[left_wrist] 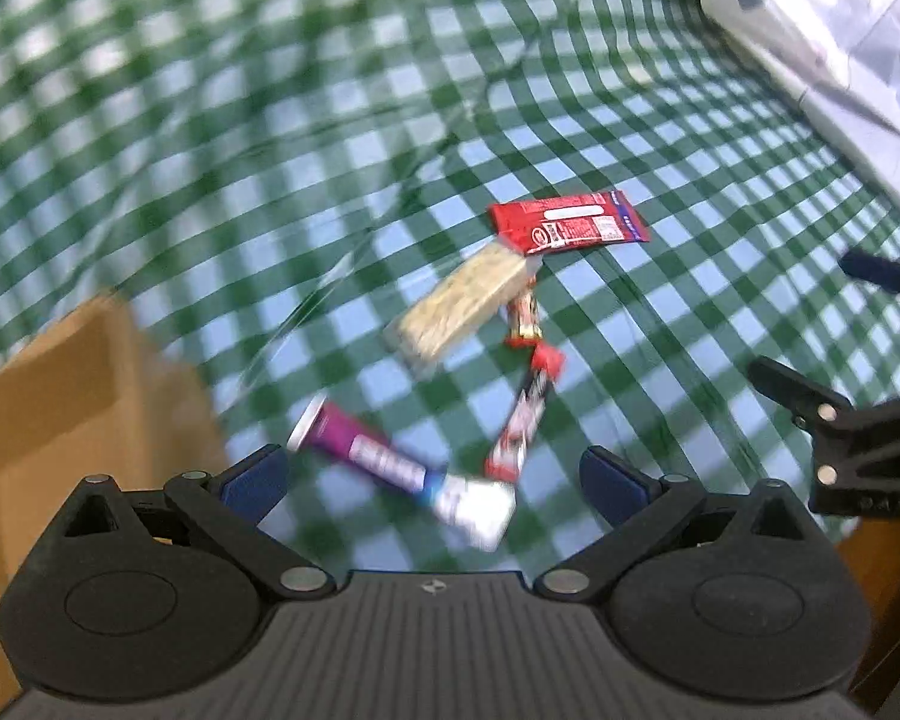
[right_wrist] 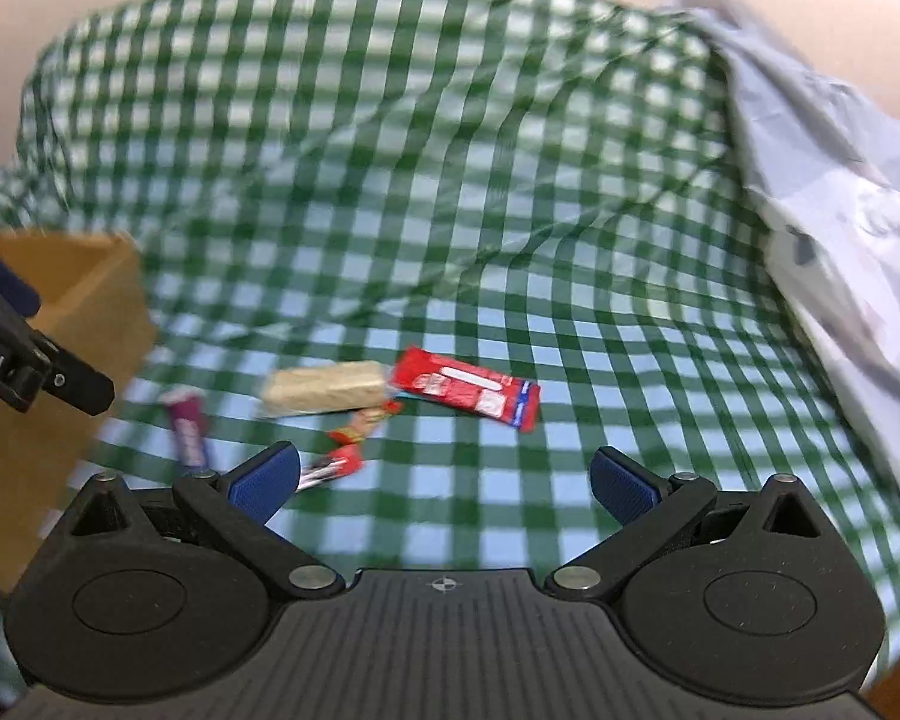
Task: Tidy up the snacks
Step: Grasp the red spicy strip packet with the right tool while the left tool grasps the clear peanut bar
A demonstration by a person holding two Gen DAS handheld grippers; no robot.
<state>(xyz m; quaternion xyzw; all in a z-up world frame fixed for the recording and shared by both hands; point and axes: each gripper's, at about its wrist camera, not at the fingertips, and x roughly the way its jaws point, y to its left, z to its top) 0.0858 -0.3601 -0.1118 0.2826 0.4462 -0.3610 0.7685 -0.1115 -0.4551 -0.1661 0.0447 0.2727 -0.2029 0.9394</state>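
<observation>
Several wrapped snacks lie on a green checked cloth (left_wrist: 660, 360). A red packet (left_wrist: 570, 225) (right_wrist: 468, 387) lies farthest; a pale cereal bar (left_wrist: 465, 303) (right_wrist: 324, 390) touches it. A small red-and-gold candy (left_wrist: 525, 321) (right_wrist: 360, 426) and a red-and-white bar (left_wrist: 525, 414) (right_wrist: 333, 468) lie nearer. A purple-and-silver bar (left_wrist: 402, 471) (right_wrist: 189, 426) lies between the fingers of my left gripper (left_wrist: 435, 477), which is open and empty. My right gripper (right_wrist: 444, 486) is open too, over bare cloth right of the snacks, and shows at the left wrist view's right edge (left_wrist: 840, 372).
A brown cardboard box (left_wrist: 72, 396) (right_wrist: 60, 324) stands open at the left of the snacks. A grey plastic bag (left_wrist: 822, 30) (right_wrist: 840, 192) lies on the cloth at the right. The cloth is wrinkled toward the far side.
</observation>
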